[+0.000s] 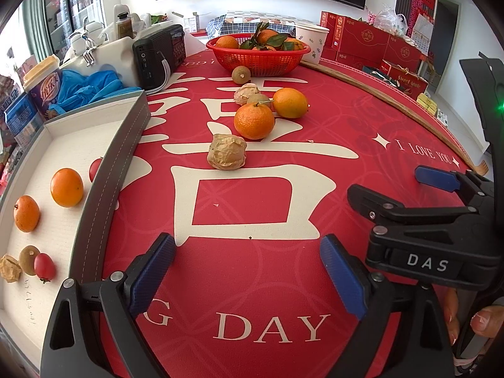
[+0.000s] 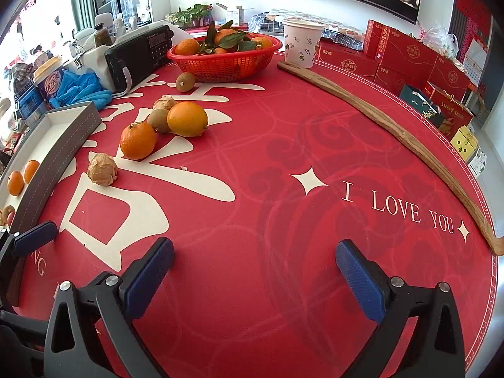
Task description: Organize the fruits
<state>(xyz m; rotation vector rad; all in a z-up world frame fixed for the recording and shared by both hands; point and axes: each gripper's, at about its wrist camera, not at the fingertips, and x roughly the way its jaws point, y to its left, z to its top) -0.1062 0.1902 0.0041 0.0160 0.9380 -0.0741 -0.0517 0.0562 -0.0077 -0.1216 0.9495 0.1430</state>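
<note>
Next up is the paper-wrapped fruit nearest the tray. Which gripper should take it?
Probably left. The left gripper is open and empty, the wrapped fruit lies almost straight ahead of it, and the tray is on its side. From the right gripper, the fruit sits far left.

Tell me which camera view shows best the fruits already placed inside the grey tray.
The left wrist view: the grey tray lies open, showing two oranges, a kiwi, small red fruits and a paper-wrapped piece. In the right wrist view its wall hides most, leaving two oranges at the edge.
</note>
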